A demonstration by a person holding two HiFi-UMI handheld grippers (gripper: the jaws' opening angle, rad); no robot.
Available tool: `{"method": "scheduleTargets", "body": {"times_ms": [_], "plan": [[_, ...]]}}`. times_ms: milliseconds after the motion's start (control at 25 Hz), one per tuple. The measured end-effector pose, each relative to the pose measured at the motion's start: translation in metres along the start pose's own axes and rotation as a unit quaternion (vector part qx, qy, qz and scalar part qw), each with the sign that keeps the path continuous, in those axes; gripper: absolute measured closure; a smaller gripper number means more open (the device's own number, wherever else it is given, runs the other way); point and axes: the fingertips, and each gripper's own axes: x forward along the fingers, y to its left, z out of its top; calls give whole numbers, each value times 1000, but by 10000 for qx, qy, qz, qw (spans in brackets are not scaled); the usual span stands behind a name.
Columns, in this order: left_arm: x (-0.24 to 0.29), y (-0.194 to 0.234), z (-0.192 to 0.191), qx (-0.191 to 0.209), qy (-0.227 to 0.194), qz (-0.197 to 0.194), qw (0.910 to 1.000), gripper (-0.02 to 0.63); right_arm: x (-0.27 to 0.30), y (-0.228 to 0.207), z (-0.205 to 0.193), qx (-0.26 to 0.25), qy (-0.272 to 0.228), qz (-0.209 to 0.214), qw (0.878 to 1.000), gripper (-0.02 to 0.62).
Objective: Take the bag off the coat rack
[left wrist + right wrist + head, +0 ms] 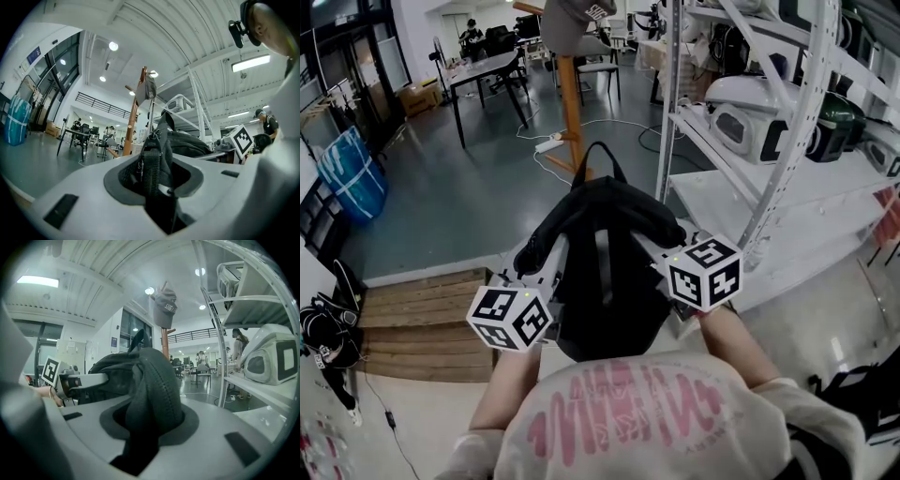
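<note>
I have the black bag [605,272] hanging between my two grippers, clear of the wooden coat rack [571,103], which stands well beyond the jaws with a grey cap [572,17] on top. My left gripper [546,269] is clamped on the bag's webbing strap [151,173] on the bag's left side. My right gripper [654,248] is clamped on a thick padded fold [152,385] on the bag's right side, and white metal shelving [787,187] runs just to the right of that gripper.
</note>
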Motion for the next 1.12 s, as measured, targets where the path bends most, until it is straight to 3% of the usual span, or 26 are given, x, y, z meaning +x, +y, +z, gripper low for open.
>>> {"method": "scheduleTargets", "body": {"times_ms": [1120], "plan": [[-16,-33,-57,-534,459,-121,9974,500,-35,1,-59,408,345,-196,9984,485]]}}
